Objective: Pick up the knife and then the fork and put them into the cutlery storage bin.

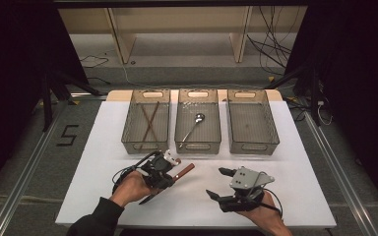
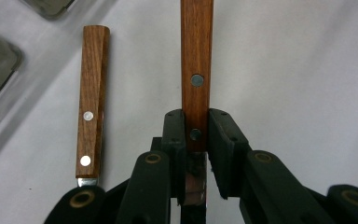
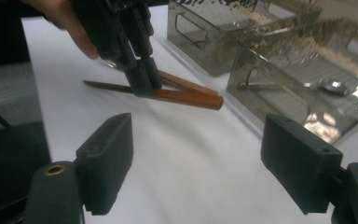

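Observation:
My left gripper [image 1: 170, 172] is shut on the wooden handle of a knife [image 2: 196, 56], pinching it close to where the blade begins. The handle [image 1: 184, 171] points toward the bins and the dark blade [image 1: 148, 198] points back at the person. A second wooden-handled utensil [image 2: 92, 100] lies on the white table just beside it; in the right gripper view it [image 3: 189, 84] rests behind the held knife [image 3: 186, 98]. My right gripper [image 1: 218, 183] hovers open to the right, its jaws [image 3: 196, 158] wide apart with nothing between them, facing the left gripper [image 3: 142, 79].
Three clear bins stand in a row at the back of the white table [image 1: 285, 177]. The left bin [image 1: 128, 129] holds brown chopsticks [image 1: 150, 123], the middle bin [image 1: 198, 146] a metal spoon [image 1: 193, 125], and the right bin [image 1: 252, 123] holds nothing.

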`<state>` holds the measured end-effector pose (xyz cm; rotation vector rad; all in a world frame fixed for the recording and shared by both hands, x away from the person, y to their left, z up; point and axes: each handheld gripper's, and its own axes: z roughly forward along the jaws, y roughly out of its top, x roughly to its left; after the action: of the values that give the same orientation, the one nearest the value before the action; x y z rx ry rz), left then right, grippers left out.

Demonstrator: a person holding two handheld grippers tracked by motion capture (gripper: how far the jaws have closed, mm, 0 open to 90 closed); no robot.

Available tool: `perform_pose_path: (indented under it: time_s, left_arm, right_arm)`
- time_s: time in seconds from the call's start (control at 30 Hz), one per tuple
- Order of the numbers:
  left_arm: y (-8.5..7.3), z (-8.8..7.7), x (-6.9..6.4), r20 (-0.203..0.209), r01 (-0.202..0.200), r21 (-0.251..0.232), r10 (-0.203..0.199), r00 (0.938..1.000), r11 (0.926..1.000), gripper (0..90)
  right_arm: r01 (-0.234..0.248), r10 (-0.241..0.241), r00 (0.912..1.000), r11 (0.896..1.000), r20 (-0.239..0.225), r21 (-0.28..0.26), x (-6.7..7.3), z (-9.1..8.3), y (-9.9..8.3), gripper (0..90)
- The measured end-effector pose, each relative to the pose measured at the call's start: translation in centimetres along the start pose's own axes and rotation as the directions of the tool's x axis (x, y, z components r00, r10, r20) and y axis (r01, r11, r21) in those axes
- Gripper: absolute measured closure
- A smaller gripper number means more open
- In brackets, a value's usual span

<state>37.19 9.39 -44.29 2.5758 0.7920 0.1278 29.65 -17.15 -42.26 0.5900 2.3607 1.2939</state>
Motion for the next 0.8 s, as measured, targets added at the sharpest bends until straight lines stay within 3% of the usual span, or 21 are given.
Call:
perform_pose_path:
  time_s: [0.13, 0.2, 0.3, 0.43, 0.63, 0.7, 0.73, 0.77, 0.8]
  left_arm:
    - [0.1, 0.0, -0.1, 0.004, -0.005, 0.004, 0.005, 1.0000, 1.0000, 76.8]
    - [0.1, 0.0, -0.1, 0.006, -0.007, 0.004, 0.007, 1.0000, 1.0000, 76.8]
    - [0.0, 0.0, -0.1, 0.008, -0.006, 0.003, 0.006, 1.0000, 1.0000, 76.8]
    - [0.0, 0.0, -0.1, 0.010, -0.005, 0.005, 0.005, 0.9999, 1.0000, 76.8]
    - [0.0, 0.0, -0.1, 0.014, -0.007, 0.003, 0.007, 0.9999, 1.0000, 76.8]
    - [0.0, -0.1, -0.1, 0.015, -0.011, 0.005, 0.011, 0.9998, 0.9999, 76.8]
    - [0.0, -0.1, -0.1, 0.017, -0.012, 0.004, 0.012, 0.9998, 0.9999, 76.8]
    - [0.0, -0.1, -0.1, 0.018, -0.013, 0.005, 0.013, 0.9997, 0.9999, 76.8]
    - [0.0, -0.1, -0.1, 0.019, -0.014, 0.003, 0.014, 0.9997, 0.9999, 76.8]
  right_arm:
    - [0.104, -0.104, 0.9941, 0.994, 0.029, 0.017, 0.9, 1.3, 0.7, 25.9]
    - [0.182, -0.183, 0.9820, 0.983, 0.046, 0.027, 1.4, 2.0, 1.0, 26.0]
    - [0.258, -0.262, 0.9633, 0.964, 0.059, 0.058, 2.2, 3.0, 1.3, 26.0]
    - [0.354, -0.362, 0.9289, 0.930, 0.079, 0.098, 2.8, 4.3, 1.4, 26.1]
    - [0.503, -0.527, 0.8416, 0.844, 0.118, 0.186, 3.8, 6.3, 1.3, 27.8]
    - [0.552, -0.584, 0.8009, 0.805, 0.130, 0.217, 4.1, 7.0, 1.2, 29.0]
    - [0.581, -0.616, 0.7760, 0.781, 0.133, 0.227, 4.2, 7.3, 1.1, 29.7]
    - [0.583, -0.623, 0.7685, 0.775, 0.144, 0.244, 4.5, 7.5, 0.9, 30.2]
    - [0.600, -0.644, 0.7502, 0.757, 0.148, 0.258, 4.5, 7.8, 0.8, 31.0]
